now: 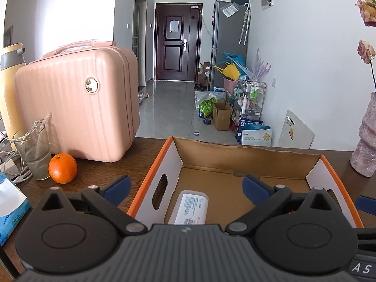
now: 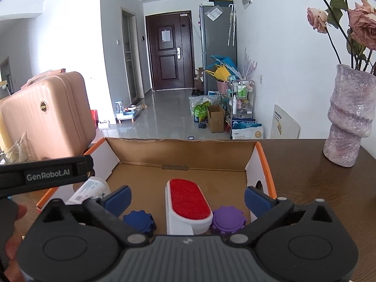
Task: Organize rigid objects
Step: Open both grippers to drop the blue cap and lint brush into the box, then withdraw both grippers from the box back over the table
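Dark wooden table (image 2: 305,164) in a living room, hallway and door beyond.

Near: left gripper (image 1: 186,188) — jaws wide apart, nothing between the pads, poised over the left part of the box (image 1: 150,181). Right gripper (image 2: 186,199) — jaws likewise spread and empty, over the right part.

In the box, near end: white case (image 1: 191,208) with a printed label, at left; lint brush (image 2: 188,204), red pad up, centre-right; blue cap (image 2: 139,219) touching near its left, purple cap (image 2: 226,221) touching its right.

Outside the box, left: orange (image 1: 62,168), cup (image 1: 33,155), pink suitcase (image 1: 77,108). Far right: vase (image 2: 347,117) with dried roses.

Step in hand, as judged: both items released into the box, claws free. Next move calls for lifting clear of the box walls and seeking any rigid item left outside — the orange is the nearest candidate.
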A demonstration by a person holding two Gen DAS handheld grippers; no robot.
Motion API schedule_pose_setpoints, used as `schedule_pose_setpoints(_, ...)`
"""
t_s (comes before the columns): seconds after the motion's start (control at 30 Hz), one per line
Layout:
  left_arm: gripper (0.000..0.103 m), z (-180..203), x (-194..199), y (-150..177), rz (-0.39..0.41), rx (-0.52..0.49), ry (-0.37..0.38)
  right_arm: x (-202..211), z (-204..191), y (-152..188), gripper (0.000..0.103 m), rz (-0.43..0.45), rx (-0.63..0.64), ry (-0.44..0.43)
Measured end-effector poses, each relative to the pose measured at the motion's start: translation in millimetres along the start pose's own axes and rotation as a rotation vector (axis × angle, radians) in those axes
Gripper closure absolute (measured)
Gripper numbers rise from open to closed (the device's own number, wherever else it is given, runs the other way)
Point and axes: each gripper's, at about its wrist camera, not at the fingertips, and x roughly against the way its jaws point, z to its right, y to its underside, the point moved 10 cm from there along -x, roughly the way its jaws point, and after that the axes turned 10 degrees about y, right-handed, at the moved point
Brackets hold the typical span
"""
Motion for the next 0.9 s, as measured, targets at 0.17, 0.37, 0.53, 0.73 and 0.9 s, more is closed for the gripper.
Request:
schedule_pose_setpoints(0.17,0.000,-2,13,-1,0.024,0.001,0.001,7,-2,1,0.000,0.008,0.007,0.001)
schedule_pose_setpoints(0.37,0.000,-6,32,-2,0.050,0.005,-0.001,23,-6,3,0.000,0.034,0.032,0.004)
schedule_pose_setpoints(0.53,0.000,-8,51,1,0.070,0.000,0.001,38,-8,10,0.000,0.048,0.046,0.002)
schedule_pose_setpoints(0.73,0.000,-8,71,9,0.083,-0.016,0.002,58,-9,19,0.000,0.068,0.065,0.000)
schedule_pose_setpoints(0.9,0.000,-11,86,18,0.086,-0.018,-0.003,76,-6,26,0.000,0.086,0.060,-0.006)
